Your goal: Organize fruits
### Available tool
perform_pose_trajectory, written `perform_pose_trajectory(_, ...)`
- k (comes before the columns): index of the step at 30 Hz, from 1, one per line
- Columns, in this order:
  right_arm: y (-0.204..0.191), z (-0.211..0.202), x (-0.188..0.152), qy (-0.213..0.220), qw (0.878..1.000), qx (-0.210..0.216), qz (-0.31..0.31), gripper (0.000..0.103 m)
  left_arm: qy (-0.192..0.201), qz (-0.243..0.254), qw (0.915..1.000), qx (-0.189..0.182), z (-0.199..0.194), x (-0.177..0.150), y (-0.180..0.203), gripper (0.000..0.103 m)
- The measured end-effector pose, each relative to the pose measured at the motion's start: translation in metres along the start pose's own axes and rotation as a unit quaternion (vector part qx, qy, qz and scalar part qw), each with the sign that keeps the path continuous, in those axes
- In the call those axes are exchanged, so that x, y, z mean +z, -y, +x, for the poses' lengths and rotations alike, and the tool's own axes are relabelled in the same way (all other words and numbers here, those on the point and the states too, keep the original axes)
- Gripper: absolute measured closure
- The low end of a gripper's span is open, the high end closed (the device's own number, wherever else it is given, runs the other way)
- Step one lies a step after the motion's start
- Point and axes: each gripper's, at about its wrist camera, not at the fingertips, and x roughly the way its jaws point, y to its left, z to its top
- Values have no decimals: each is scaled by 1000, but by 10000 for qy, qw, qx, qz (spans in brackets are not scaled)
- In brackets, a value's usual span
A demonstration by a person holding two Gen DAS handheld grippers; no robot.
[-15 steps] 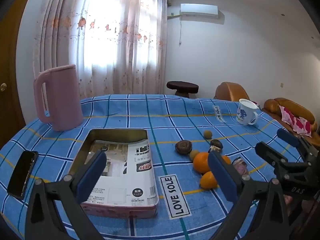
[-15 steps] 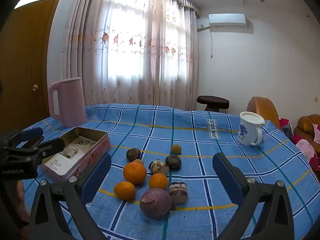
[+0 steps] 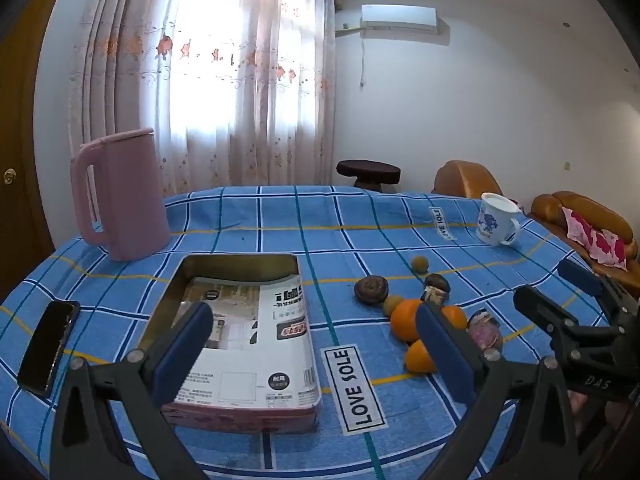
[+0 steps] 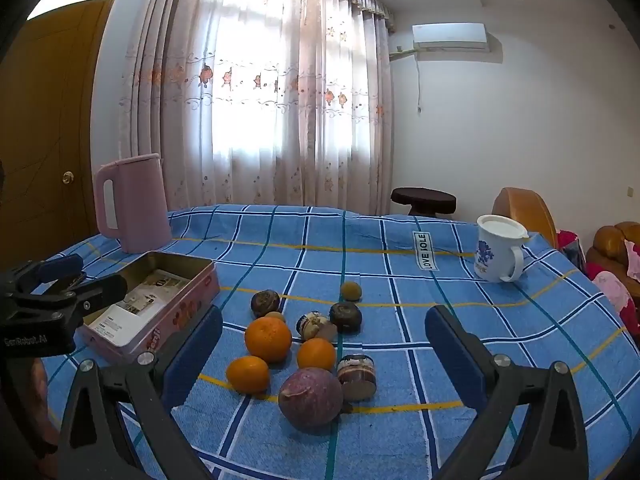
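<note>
Right gripper (image 4: 324, 350): jaws spread wide, holding nothing, raised above the fruit cluster. Nearest item is the purple fruit (image 4: 310, 397), touching a small jar (image 4: 357, 371). Behind them lie three oranges (image 4: 268, 339), then dark round fruits (image 4: 265, 302) and a small yellow-green fruit (image 4: 351, 291). Left gripper (image 3: 312, 346): jaws wide apart, holding nothing, over the pink tin (image 3: 240, 416), which contains printed paper and sits left of the fruit on the blue checked tablecloth (image 3: 280, 216). Farther back: pink jug (image 3: 120, 200), white mug (image 4: 498, 254)

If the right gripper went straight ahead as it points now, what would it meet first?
Probably the purple fruit, lying nearest between the open jaws of the right gripper, with the oranges just beyond; depth is uncertain.
</note>
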Motion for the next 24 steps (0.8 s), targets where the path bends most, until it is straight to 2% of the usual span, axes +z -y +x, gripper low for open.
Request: perform_pose_trajectory(24, -5, 2, 1, -46, 10000, 26, -29, 1, 0, 10, 10000, 35, -2, -1, 4, 0)
